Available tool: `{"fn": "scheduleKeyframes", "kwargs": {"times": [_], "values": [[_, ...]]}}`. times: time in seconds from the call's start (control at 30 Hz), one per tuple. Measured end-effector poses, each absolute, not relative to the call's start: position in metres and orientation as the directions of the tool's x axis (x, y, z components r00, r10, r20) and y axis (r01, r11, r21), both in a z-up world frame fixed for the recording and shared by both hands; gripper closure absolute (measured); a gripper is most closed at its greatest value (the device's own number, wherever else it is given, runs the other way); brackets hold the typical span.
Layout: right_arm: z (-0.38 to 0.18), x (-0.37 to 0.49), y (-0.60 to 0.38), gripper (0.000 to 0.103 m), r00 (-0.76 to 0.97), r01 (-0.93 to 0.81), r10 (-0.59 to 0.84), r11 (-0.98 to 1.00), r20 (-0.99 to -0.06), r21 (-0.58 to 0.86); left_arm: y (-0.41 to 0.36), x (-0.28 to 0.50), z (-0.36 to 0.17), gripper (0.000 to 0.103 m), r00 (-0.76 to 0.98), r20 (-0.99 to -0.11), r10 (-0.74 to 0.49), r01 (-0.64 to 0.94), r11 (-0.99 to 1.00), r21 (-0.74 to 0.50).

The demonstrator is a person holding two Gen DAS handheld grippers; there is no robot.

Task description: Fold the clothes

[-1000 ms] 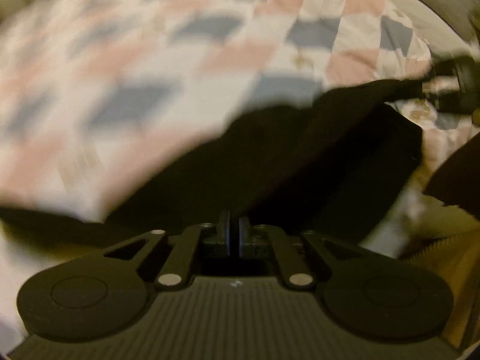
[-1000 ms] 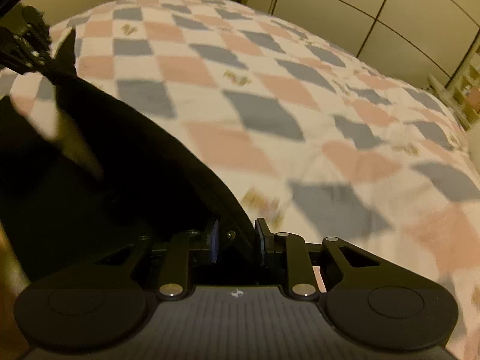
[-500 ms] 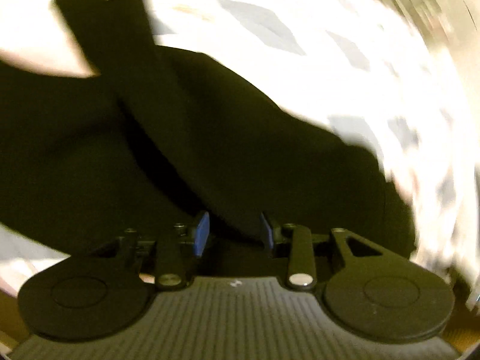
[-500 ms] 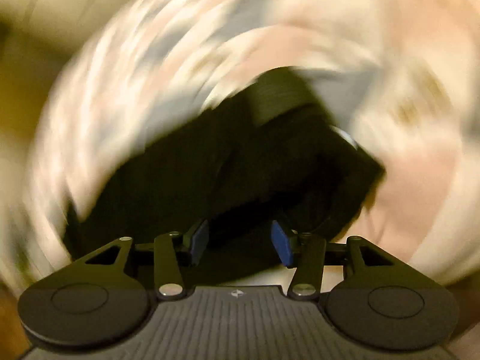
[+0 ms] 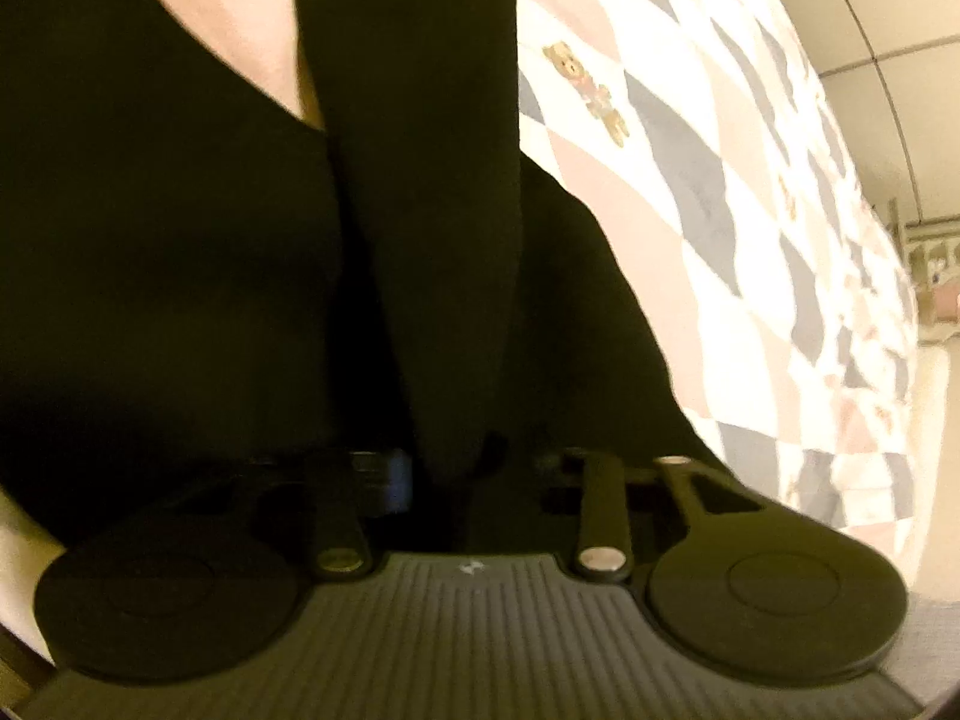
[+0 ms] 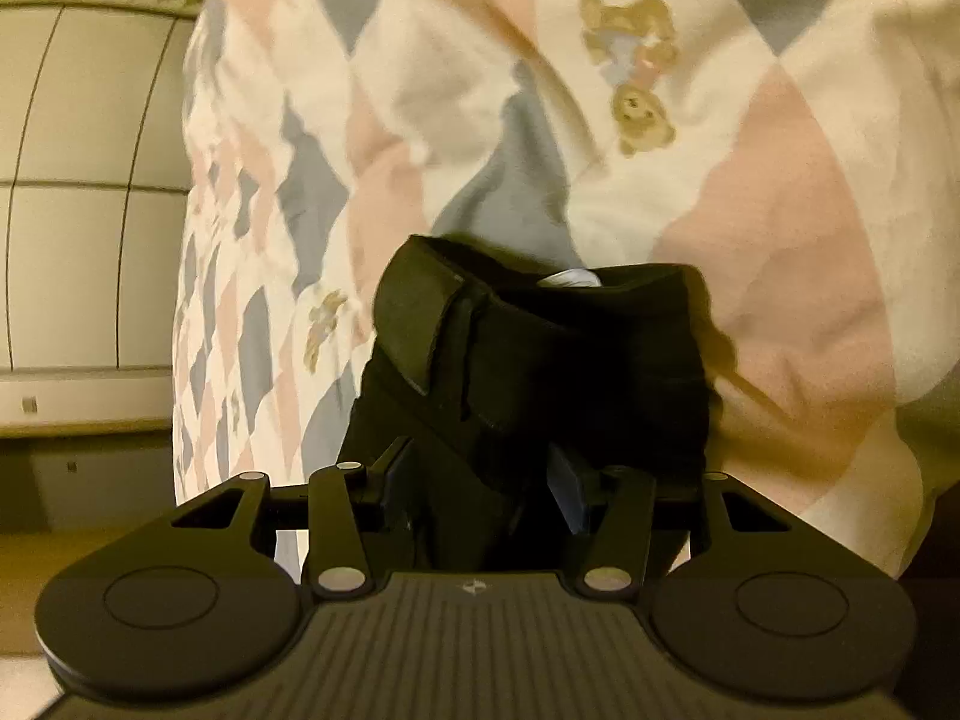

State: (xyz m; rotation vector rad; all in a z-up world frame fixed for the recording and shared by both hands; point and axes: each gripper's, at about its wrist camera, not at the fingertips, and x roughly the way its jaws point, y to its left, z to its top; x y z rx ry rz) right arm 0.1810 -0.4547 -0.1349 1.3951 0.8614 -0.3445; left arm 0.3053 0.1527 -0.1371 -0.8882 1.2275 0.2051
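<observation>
A bed lay under a quilt of cream, pink and grey-blue diamonds with small teddy-bear prints; pale panelled cabinet doors filled the left of the right wrist frame. In the left wrist frame, bare quilt ran down the right side, with a pale wall beyond at the upper right. The black garment, a smooth matte cloth, covered the left and centre of that frame, with a long flat strap-like band running up to the top edge. The left gripper had its jaws partly apart with the dark cloth between them. In the right wrist frame the garment bunched in thick folds at centre. The right gripper held that fold, jaws partly apart around it.
</observation>
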Motion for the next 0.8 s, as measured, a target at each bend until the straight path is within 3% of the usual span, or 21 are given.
{"fn": "scheduleKeyframes", "kwargs": {"times": [0.07,0.1,0.13,0.27,0.33,0.43,0.47,0.57,0.63,0.8], "values": [[-0.139,0.182,-0.458,0.055,0.658,0.683,0.263,0.187,-0.706,0.706,0.148,0.311,-0.129,0.097,0.362,-0.885,-0.292,-0.539,0.709,-0.454],[-0.138,0.184,-0.459,0.071,0.649,0.689,0.251,0.206,-0.718,0.695,0.143,0.311,-0.115,0.099,0.384,-0.883,-0.268,-0.495,0.748,-0.442],[-0.136,0.185,-0.460,0.080,0.636,0.697,0.241,0.227,-0.733,0.680,0.139,0.310,-0.101,0.099,0.407,-0.880,-0.246,-0.450,0.784,-0.427],[-0.107,0.194,-0.461,0.084,0.665,0.635,0.214,0.342,-0.716,0.692,0.136,0.287,-0.025,0.100,0.556,-0.799,-0.228,-0.297,0.844,-0.447],[-0.084,0.199,-0.461,0.085,0.698,0.578,0.208,0.401,-0.685,0.711,0.131,0.268,0.005,0.099,0.591,-0.781,-0.202,-0.219,0.891,-0.397],[-0.054,0.191,-0.465,0.085,0.754,0.481,0.207,0.472,-0.623,0.739,0.121,0.248,-0.015,0.099,0.507,-0.847,-0.162,-0.225,0.923,-0.311],[-0.050,0.185,-0.466,0.085,0.759,0.468,0.206,0.487,-0.618,0.737,0.116,0.245,-0.036,0.099,0.460,-0.882,-0.100,-0.318,0.909,-0.269],[-0.078,0.163,-0.468,0.085,0.661,0.578,0.189,0.490,-0.726,0.653,0.105,0.235,-0.105,0.099,0.274,-0.959,-0.068,-0.397,0.900,-0.177],[-0.112,0.151,-0.471,0.094,0.545,0.691,0.160,0.471,-0.823,0.549,0.090,0.239,-0.121,0.099,0.247,-0.969,-0.017,-0.382,0.917,-0.114],[-0.130,0.144,-0.481,0.095,0.503,0.721,0.184,0.450,-0.844,0.528,0.095,0.237,-0.121,0.095,0.237,-0.971,-0.019,-0.416,0.901,-0.119]]}}
